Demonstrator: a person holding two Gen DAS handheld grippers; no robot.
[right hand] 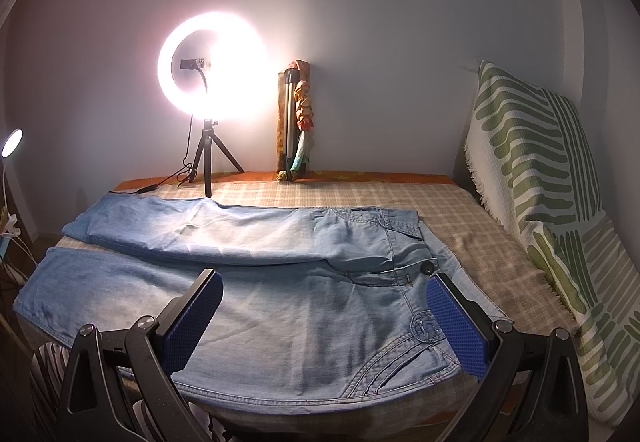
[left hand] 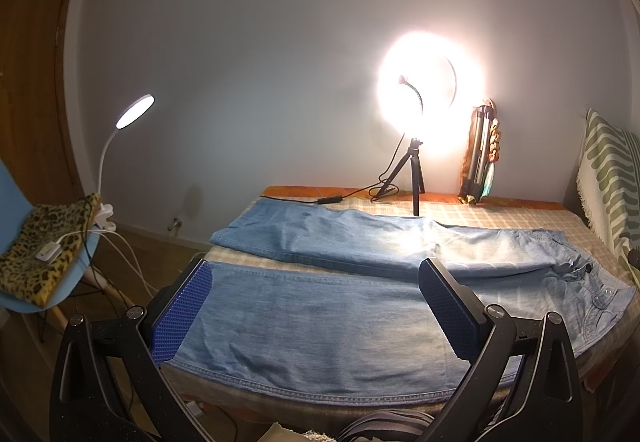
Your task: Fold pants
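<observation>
Lying flat across the plaid-covered bed (right hand: 460, 210), light-blue denim pants (left hand: 320, 314) run hems at left edge to waistband at right, legs slightly apart. Left gripper (left hand: 316, 310), blue-padded, jaws wide open, nothing held, hovers over near leg by the hem. Right gripper (right hand: 326, 318), also wide open & empty, over the waistband area near front edge.
</observation>
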